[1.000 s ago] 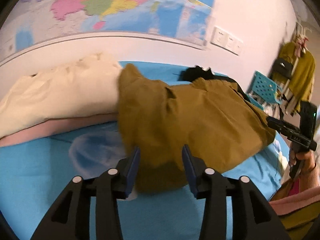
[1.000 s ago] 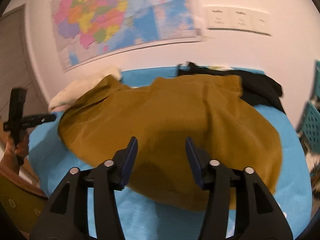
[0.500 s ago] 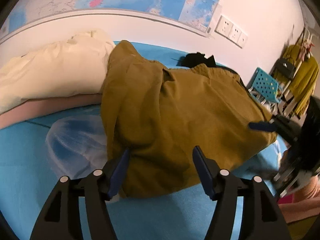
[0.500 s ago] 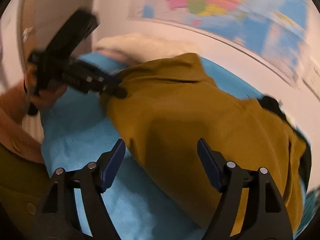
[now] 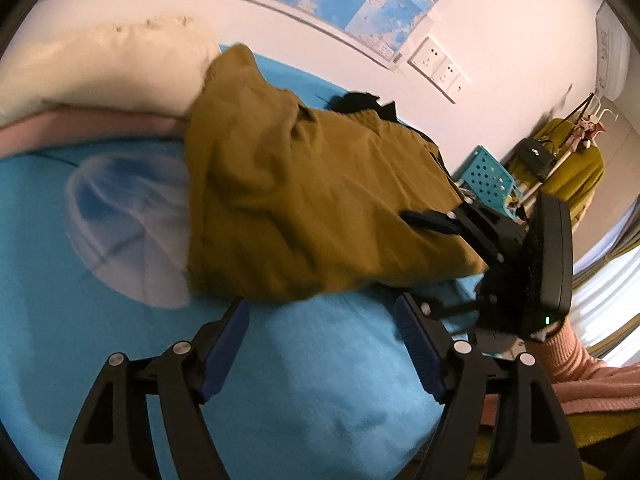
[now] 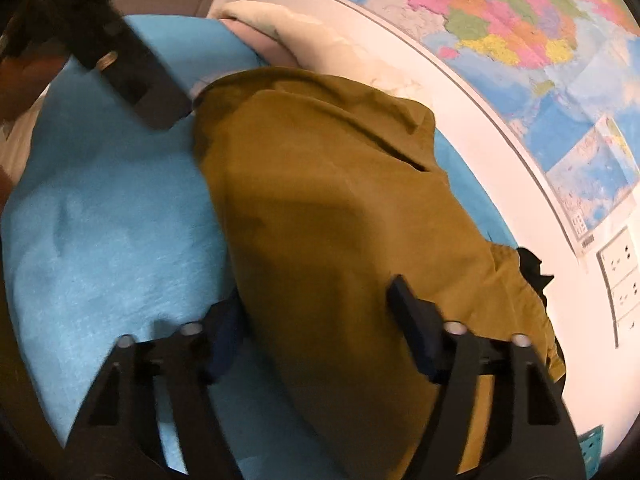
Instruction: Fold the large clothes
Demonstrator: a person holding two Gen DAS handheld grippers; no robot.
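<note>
A large mustard garment [image 5: 312,200] lies spread on the blue bed sheet [image 5: 120,360]. My left gripper [image 5: 322,312] hovers just short of its near hem. Its jaws are opening, and only blue sheet shows between them. My right gripper [image 6: 312,300] straddles the side edge of the garment [image 6: 320,200], one finger over the cloth and the other beside it on the sheet [image 6: 100,220]. Its jaws are closing with the cloth between them, and the pads do not press it. The left wrist view shows the right gripper [image 5: 436,260] at the garment's right corner. The left gripper [image 6: 160,108] is a dark blur.
A cream quilt [image 5: 100,68] on a pink blanket [image 5: 80,128] lies at the bed's head. A black garment [image 5: 356,102] lies behind the mustard one. A pale translucent patch [image 5: 120,220] sits on the sheet. A teal stool [image 5: 486,178] and a coat rack [image 5: 572,168] stand beyond the bed.
The left jaws spread wider and dipped toward the near hem. The right gripper rolled and swung to the garment's side edge. It now straddles the cloth with narrower jaws.
</note>
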